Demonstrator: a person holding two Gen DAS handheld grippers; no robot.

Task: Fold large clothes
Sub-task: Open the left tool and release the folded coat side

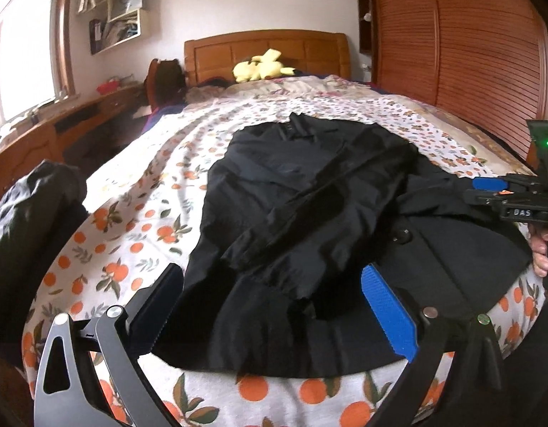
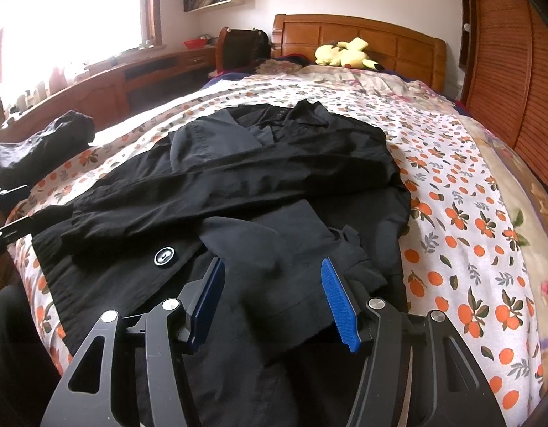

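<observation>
Lying rumpled black coat (image 1: pixel 309 213) on orange-print quilt (image 1: pixel 131 235), left tool (image 1: pixel 274 306) released wide, right tool (image 2: pixel 274 295) half-spread, grasping nothing

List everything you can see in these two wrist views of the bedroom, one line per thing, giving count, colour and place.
Large black coat: one, black, spread across the bed, a sleeve folded over its front.
Round coat button: one, black with pale rim, near the coat's lower front.
Orange-print bedsheet: one, white with oranges, covering the bed.
Yellow plush toy: one, by the headboard.
Wooden headboard: one, brown, far end.
Dark garment heap: one, black, bed's left edge.
Slatted wooden wardrobe: one, brown, right wall.
Wall shelf: one, cream, beside the window.
Left gripper: blue pads, wide open over the hem.
Right gripper: blue pads, open above the coat.
</observation>
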